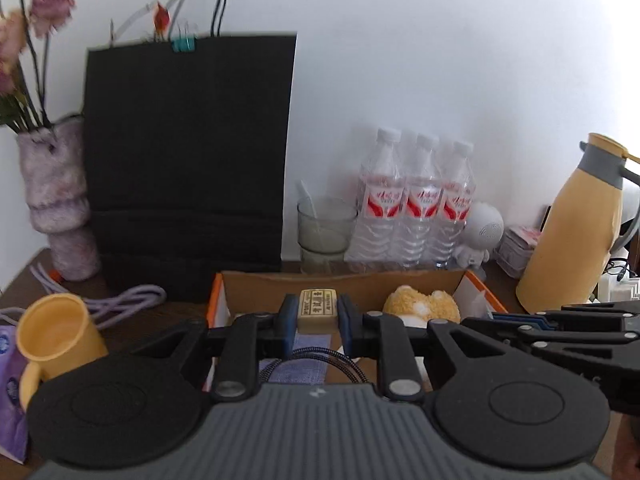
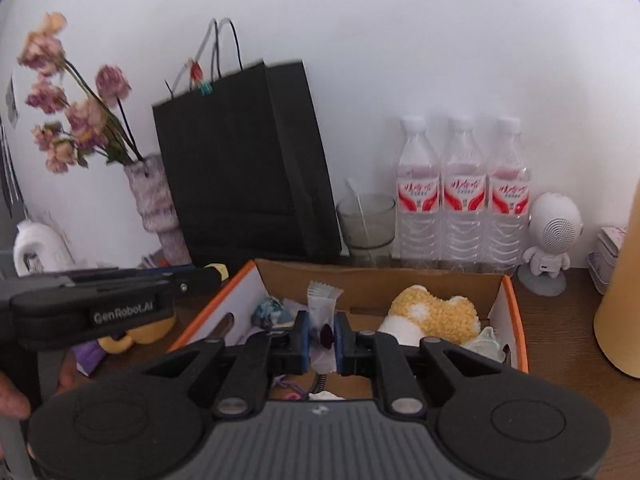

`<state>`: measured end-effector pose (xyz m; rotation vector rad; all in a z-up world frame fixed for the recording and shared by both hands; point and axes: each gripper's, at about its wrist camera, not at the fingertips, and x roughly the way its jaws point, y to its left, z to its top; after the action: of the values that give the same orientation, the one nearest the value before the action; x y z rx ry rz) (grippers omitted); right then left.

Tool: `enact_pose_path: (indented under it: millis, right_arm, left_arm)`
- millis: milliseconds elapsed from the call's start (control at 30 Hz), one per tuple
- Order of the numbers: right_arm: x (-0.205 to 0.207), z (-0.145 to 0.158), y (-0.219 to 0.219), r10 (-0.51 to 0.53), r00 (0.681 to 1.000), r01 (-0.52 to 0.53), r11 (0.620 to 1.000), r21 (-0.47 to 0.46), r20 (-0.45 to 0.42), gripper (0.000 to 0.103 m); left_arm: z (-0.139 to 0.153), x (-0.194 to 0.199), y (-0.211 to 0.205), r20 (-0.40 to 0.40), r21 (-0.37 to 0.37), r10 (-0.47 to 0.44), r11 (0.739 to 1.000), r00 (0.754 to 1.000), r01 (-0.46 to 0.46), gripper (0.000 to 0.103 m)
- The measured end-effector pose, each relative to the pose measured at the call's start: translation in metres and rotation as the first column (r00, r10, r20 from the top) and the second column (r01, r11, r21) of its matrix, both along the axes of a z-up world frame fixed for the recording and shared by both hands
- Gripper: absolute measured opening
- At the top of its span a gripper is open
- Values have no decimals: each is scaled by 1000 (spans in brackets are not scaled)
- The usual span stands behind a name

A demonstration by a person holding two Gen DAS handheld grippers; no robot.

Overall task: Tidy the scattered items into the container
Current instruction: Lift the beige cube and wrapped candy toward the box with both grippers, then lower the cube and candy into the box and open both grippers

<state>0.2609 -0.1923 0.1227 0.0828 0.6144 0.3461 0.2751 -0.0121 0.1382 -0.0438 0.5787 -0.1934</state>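
Left hand-held gripper [image 1: 317, 316]: pads clamped on a small yellow-beige block [image 1: 317, 309], held over the near edge of the cardboard box [image 1: 344, 280]. Right hand-held gripper [image 2: 322, 334]: pads pinched on a clear sweet wrapper [image 2: 322, 304], above the box interior. Fluffy yellow toy [image 2: 434, 314] lies inside, right of both.

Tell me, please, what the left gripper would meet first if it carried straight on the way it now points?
Probably the far wall of the cardboard box. The left gripper, shut on a small yellowish block, points over the box interior toward that wall; depth is unclear, so it might clear the rim and reach the glass.
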Motion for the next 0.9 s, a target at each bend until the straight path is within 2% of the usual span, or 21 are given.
enact_pose_path:
  millis: [67, 133, 167, 267, 367, 400, 467, 533, 600, 633, 667, 733, 800, 867, 900]
  right_arm:
    - [39, -12, 6, 13, 993, -22, 997, -77, -121, 11]
    - [70, -23, 7, 13, 973, -35, 995, -91, -230, 11]
    - [81, -28, 6, 19, 960, -39, 997, -68, -279, 11]
    - [104, -37, 12, 28, 932, -44, 998, -37, -360, 11]
    - [123, -52, 22, 53, 885, -79, 996, -37, -462, 11]
    - [128, -58, 25, 55, 871, -84, 996, -39, -488, 11]
    - [137, -71, 31, 50, 847, -99, 993, -64, -529, 11]
    - [142, -82, 35, 32, 825, -92, 993, -77, -564, 11]
    - [145, -87, 36, 30, 804, -87, 994, -67, -594, 14]
    - [147, -87, 36, 41, 790, -91, 995, -50, -612, 20]
    - [148, -86, 35, 43, 786, -90, 995, -45, -617, 21]
    - [149, -79, 29, 44, 786, -78, 997, -28, -617, 25]
    - [148, -67, 21, 40, 789, -67, 998, -22, -613, 36]
    - [147, -55, 12, -3, 793, -41, 997, -59, -609, 58]
    - [146, -49, 9, -29, 794, -30, 996, -87, -607, 61]
  left_arm:
    - [-9, 36, -4, -105, 19, -16, 1000, 994, 18, 22]
    - [-19, 65, -4, -192, 12, 10, 1000, 981, -8, 22]
    - [-23, 79, -3, -229, 2, 13, 1000, 973, -13, 22]
    - [-35, 110, -7, -299, -25, -12, 1000, 954, 5, 22]
    - [-46, 128, -22, -330, 20, -23, 999, 944, 31, 22]
    - [-50, 132, -25, -328, 21, -7, 1000, 945, 14, 22]
    - [-61, 139, -32, -351, 26, -12, 999, 936, 23, 23]
    - [-74, 144, -38, -380, 64, 8, 998, 925, 18, 24]
    - [-80, 145, -38, -412, 66, 5, 998, 911, 24, 37]
    - [-82, 145, -37, -434, 60, 2, 998, 901, 27, 42]
    - [-81, 144, -37, -452, 60, -2, 998, 892, 32, 52]
    - [-76, 140, -34, -456, 84, 9, 996, 890, 33, 58]
    - [-66, 138, -26, -476, 88, 38, 996, 879, 5, 80]
    - [-53, 137, -17, -495, 96, 77, 995, 866, -34, 95]
    - [-46, 136, -15, -499, 108, 94, 993, 862, -46, 97]
